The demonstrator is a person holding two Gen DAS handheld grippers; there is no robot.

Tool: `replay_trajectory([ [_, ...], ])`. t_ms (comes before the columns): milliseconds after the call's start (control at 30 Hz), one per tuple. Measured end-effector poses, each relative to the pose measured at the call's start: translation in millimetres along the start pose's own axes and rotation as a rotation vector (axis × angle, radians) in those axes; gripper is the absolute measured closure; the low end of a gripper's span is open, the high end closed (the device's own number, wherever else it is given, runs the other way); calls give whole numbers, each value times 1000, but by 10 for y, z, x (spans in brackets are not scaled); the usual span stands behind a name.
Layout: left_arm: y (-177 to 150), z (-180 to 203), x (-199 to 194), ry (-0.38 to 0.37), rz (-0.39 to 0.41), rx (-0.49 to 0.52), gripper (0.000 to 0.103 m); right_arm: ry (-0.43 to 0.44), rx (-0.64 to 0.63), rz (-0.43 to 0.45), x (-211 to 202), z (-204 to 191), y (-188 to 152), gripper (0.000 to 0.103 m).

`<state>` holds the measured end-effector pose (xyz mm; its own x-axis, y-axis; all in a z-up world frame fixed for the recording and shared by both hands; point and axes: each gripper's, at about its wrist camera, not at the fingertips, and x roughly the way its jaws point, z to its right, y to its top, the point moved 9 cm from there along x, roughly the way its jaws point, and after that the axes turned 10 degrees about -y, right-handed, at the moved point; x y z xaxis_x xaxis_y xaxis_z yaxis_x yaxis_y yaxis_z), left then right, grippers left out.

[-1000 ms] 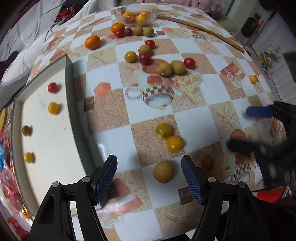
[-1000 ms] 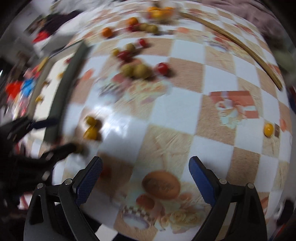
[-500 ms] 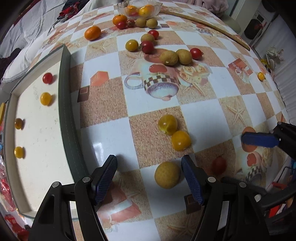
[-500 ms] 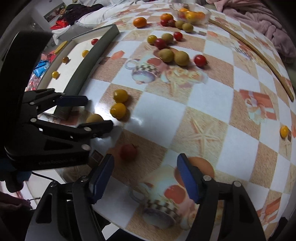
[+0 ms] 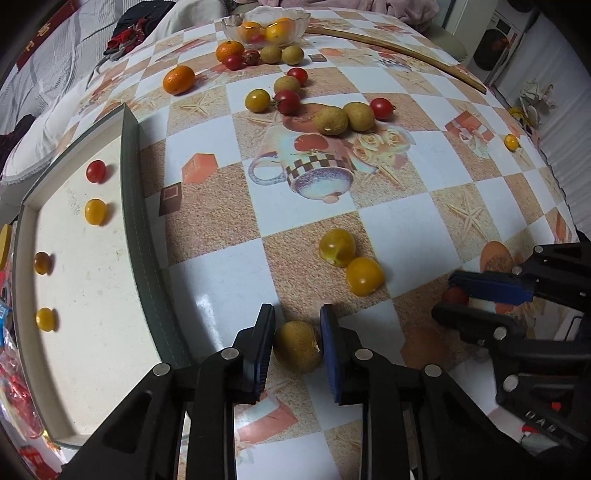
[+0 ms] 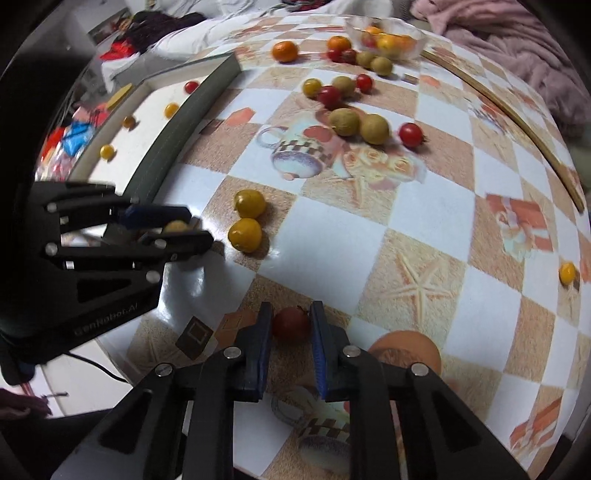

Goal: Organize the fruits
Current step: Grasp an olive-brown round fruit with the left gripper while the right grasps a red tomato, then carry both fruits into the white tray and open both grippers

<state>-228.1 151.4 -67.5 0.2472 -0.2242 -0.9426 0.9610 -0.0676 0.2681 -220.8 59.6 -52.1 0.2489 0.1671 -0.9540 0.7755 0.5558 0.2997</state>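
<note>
On the near edge of the worktop, in the left wrist view, the left tongs are closed around a brown longan, both pads touching its sides, and the fruit seems to rest on the cloth. To the left lies a shallow tray with 5 small fruits inside: 1 red tomato at the far end and 4 yellow or amber ones nearer. I judge the task is only at its beginning, because most fruits are not sorted: 2 yellow tomatoes just beyond the tongs, a cluster of longans and tomatoes in the middle, oranges and more fruit near the glass bowl at the far side, and 1 small yellow fruit alone at the far right. The tray wall stands close on the left of the tongs, so the fruit must be lifted over it; the tray floor has much free room.

From the right wrist view, the right tongs are clenched on a dark red tomato, at the near rim of the worktop. The left tongs appear at the left, blurred. Between the right tongs and the tray stand the left tongs and the 2 yellow tomatoes, so the way to the left is narrow; to the right the cloth is open up to the wooden stick. The worktop edge is just below, so a dropped fruit could roll off.
</note>
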Motion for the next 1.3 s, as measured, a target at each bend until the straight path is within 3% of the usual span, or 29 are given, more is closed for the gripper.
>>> replay_trajectory([
  [200,-44,-25,-49,-86,2,-100,76,20,106,-17,-92,146,-7,81],
  [367,-35,-102,-180,-100,21,-132,76,41,160,-24,-135,202,26,81],
  [800,96,-314,-518,-82,109,-198,76,63,160,-21,-218,151,266,81],
  [1300,-192,-1108,-939,11,188,-344,76,112,5,18,-320,-553,764,81],
])
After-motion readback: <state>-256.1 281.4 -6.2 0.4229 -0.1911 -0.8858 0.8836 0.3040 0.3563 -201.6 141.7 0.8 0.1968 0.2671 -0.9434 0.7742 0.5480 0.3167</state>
